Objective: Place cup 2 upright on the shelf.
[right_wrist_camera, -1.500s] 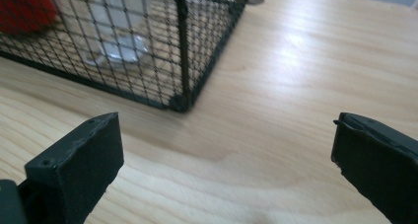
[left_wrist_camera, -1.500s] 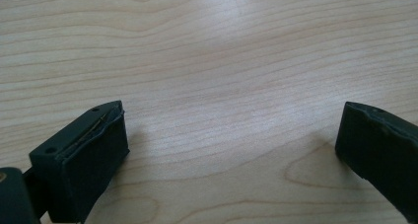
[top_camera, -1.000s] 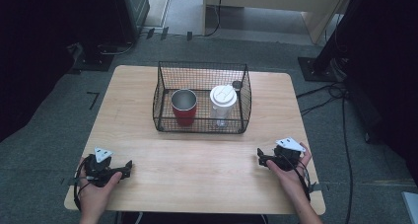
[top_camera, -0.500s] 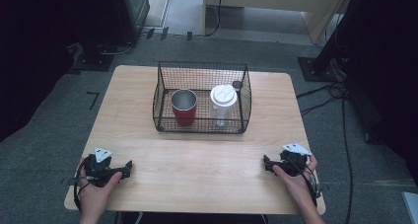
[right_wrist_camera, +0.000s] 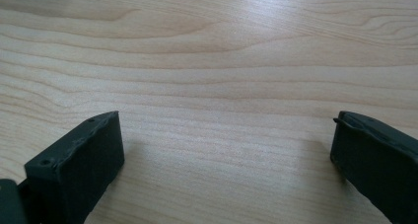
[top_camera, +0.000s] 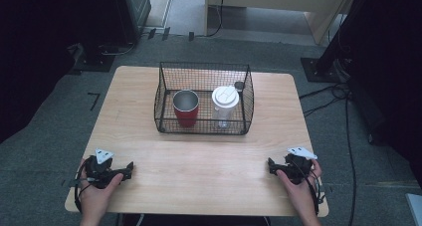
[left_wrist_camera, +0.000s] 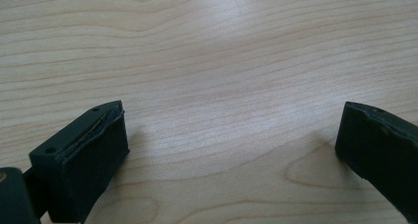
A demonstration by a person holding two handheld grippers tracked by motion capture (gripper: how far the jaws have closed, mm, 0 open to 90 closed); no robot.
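Two vessels stand upright inside the black wire basket [top_camera: 164,111] — a red cup with a metal-grey interior [top_camera: 185,107] on the left, a clear cup with a white lid [top_camera: 224,103] on the right, near each other but apart. The basket sits toward the far middle of the light wooden table [top_camera: 209,171].

Left gripper [top_camera: 128,168] rests at the near left corner, held in a hand; its jaws stand wide apart over bare wood grain in the left gripper view. Right gripper [top_camera: 271,166] rests at the near right edge, jaws likewise spread with nothing between them.

Room: grey carpet floor [top_camera: 45,136], black cables [top_camera: 343,94] at right, dark equipment at the sides.
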